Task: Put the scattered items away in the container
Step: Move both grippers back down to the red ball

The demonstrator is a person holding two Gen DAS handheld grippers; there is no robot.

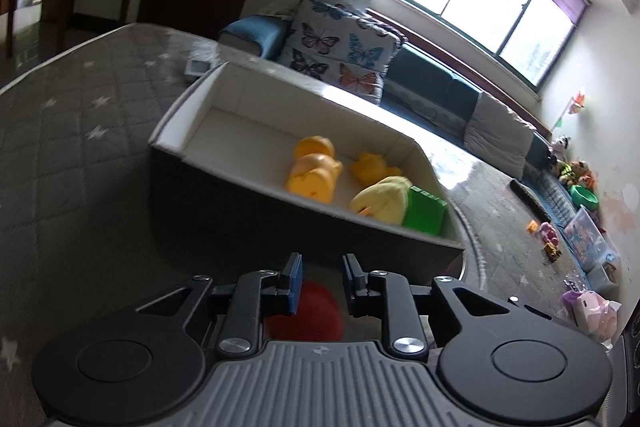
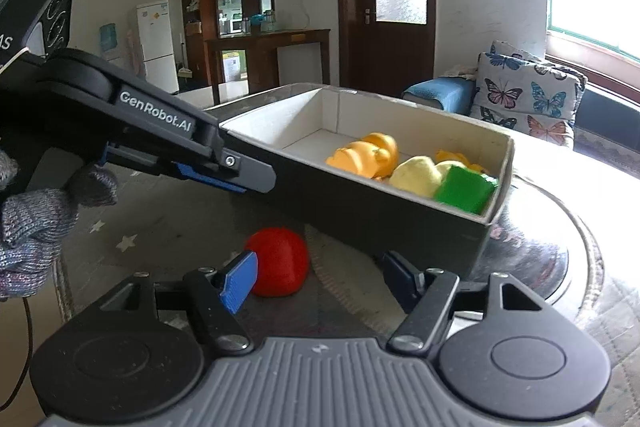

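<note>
A dark box with a white inside stands on the table. In it lie orange toys, a pale yellow toy and a green block. A red round toy lies on the table just in front of the box. My left gripper is open above the red toy, its jaws a narrow gap apart. It shows from the side in the right wrist view. My right gripper is open wide, the red toy at its left finger.
The table has a grey star-patterned cover. A sofa with butterfly cushions stands behind it. Toys lie on the floor at the right. A gloved hand holds the left gripper.
</note>
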